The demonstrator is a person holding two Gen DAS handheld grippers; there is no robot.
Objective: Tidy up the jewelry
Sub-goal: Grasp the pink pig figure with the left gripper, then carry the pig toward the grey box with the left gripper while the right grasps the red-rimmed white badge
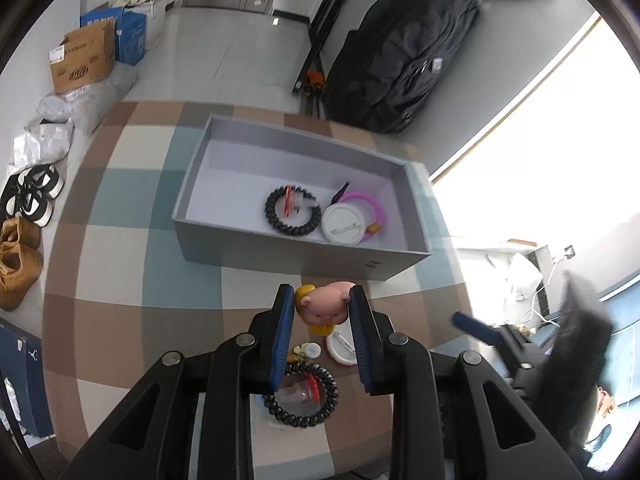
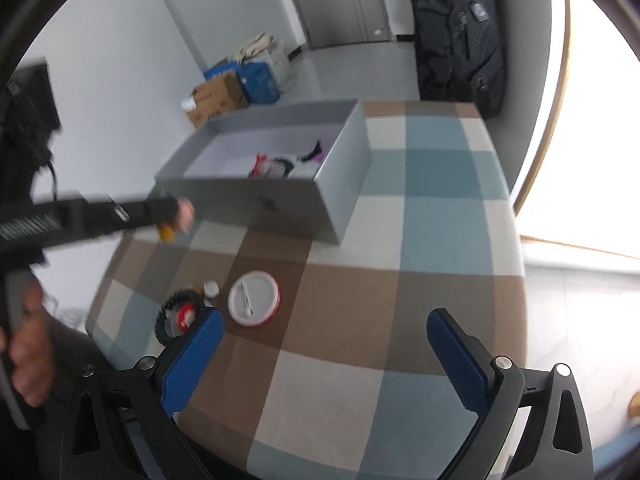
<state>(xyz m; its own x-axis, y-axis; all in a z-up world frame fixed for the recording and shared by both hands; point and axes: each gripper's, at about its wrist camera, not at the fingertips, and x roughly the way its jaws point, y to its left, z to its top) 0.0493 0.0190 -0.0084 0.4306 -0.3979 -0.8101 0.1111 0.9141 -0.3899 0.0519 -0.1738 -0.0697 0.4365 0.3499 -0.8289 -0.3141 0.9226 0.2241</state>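
My left gripper [image 1: 322, 294] is shut on a pink pig charm [image 1: 325, 308] with a yellow part, held above the checked table near the grey box [image 1: 224, 240]. The box holds a black spiral bracelet [image 1: 293, 210], a white badge [image 1: 342, 224] and a pink ring [image 1: 366, 204]. Below the left gripper lie another black spiral bracelet [image 1: 302, 394], a white badge [image 1: 340, 350] and small pieces. My right gripper [image 2: 324, 334] is open and empty above the table. In its view the left gripper [image 2: 176, 212] with the charm hangs by the box [image 2: 280, 200]; the badge [image 2: 254, 298] and bracelet [image 2: 180, 314] lie close.
The table has a brown, blue and cream checked cloth [image 2: 400, 280]. A black bag [image 1: 400, 52] stands behind the table. Cardboard boxes [image 1: 82, 58], plastic bags and shoes [image 1: 32, 196] sit on the floor at the left. A bright window [image 1: 560, 140] is at the right.
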